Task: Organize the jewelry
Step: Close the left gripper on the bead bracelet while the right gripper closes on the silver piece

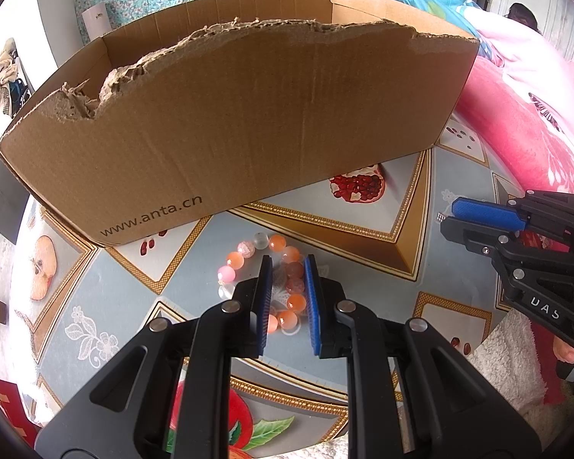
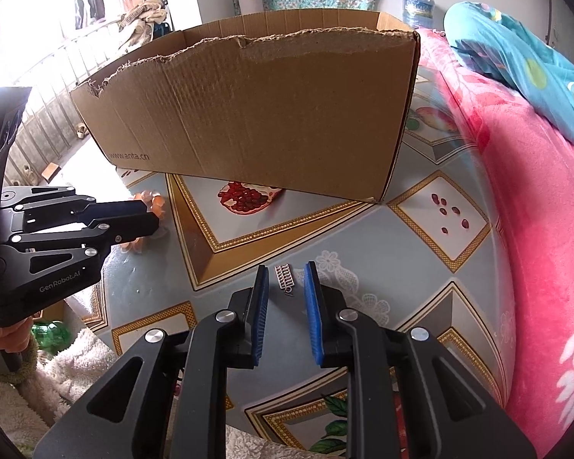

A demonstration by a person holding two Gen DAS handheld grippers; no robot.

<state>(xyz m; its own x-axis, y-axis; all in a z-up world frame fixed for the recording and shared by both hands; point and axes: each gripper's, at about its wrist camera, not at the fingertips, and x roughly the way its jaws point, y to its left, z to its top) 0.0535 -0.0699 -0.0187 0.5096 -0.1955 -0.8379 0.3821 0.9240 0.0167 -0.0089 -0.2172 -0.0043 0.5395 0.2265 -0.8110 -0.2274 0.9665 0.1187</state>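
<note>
A: Far across the worktop (image 2: pixel 421 252), a torn cardboard box (image 1: pixel 241 122); pink bed (image 2: pixel 535 210) to the right.
B: Left hand-held gripper (image 1: pixel 287 267) clamped on the bead bracelet (image 1: pixel 245 256).
A: Right hand-held gripper (image 2: pixel 286 272) narrowly parted around the small silver clasp piece (image 2: pixel 285 278), pads apart from it.
B: Open worktop near the box's foot.

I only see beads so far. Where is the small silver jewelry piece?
In the right wrist view, the silver piece lies on the tablecloth between the right gripper's fingers, in front of the cardboard box.
</note>
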